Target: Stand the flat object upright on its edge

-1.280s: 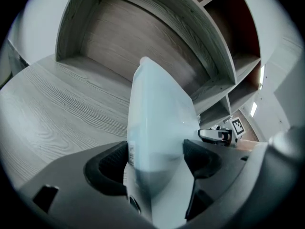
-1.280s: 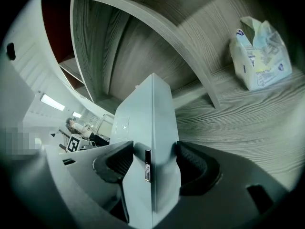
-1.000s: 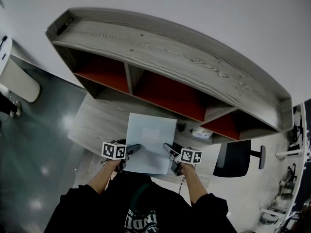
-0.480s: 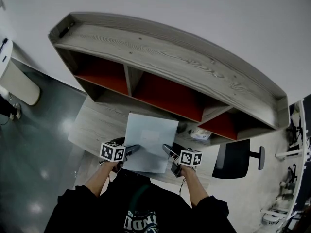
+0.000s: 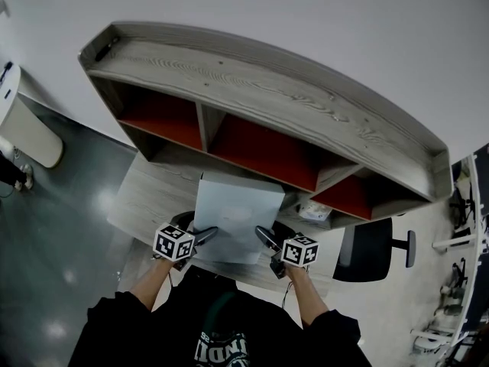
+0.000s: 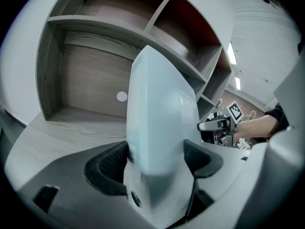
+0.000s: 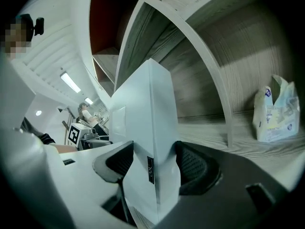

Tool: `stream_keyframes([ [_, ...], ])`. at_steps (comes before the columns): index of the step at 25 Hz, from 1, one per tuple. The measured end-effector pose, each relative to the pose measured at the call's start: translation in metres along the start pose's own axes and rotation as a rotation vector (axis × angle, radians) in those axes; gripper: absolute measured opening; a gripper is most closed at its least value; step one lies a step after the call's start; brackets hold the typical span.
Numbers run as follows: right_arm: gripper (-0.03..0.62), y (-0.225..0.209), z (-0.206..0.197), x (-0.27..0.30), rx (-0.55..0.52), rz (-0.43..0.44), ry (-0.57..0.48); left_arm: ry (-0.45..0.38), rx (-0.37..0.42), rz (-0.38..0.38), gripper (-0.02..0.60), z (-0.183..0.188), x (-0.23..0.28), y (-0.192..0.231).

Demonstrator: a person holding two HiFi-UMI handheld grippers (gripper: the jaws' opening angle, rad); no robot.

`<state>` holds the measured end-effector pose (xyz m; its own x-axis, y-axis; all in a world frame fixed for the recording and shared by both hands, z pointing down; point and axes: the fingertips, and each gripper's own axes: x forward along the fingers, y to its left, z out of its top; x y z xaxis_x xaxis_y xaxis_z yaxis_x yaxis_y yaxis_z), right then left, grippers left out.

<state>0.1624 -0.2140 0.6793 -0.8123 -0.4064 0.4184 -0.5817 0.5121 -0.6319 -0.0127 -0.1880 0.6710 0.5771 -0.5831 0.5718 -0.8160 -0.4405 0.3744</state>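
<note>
Looking down in the head view, the flat pale box (image 5: 237, 214) is sitting over the table (image 5: 145, 197), just in front of the shelf unit (image 5: 260, 82) at 12 o'clock. The left claw (image 5: 200, 237) is gripping its near edge at about 7 o'clock and the right claw (image 5: 266, 238) at about 5 o'clock. The box is looking tilted rather than flat, so the raising seems to be under way. Whether its far edge is touching the table I cannot tell. Bringing it fully onto one edge and letting go is what seems left.

In the left gripper view, both jaws are pressing on the box's two broad faces, and the box is running away from them towards 12 o'clock, edge-on to the camera. The right claw is showing past it at 3 o'clock.

In the right gripper view, that claw's jaws are likewise clamping the box, one on each face. A small white packet (image 7: 276, 109) is standing on the wooden surface at 3 o'clock, well apart from the box.
</note>
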Motion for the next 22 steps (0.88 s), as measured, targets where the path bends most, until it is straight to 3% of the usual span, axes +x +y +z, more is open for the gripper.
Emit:
stream_keyframes([
  [16,0.261,0.024,0.021,-0.011,-0.371,-0.039,-0.003,-0.023,0.177,0.001,0.35,0.002,-0.017,-0.007],
  [22,0.261,0.021,0.019,-0.014,-0.427,-0.054,0.006,-0.038,0.208,-0.003,0.33,0.0,-0.02,-0.013],
])
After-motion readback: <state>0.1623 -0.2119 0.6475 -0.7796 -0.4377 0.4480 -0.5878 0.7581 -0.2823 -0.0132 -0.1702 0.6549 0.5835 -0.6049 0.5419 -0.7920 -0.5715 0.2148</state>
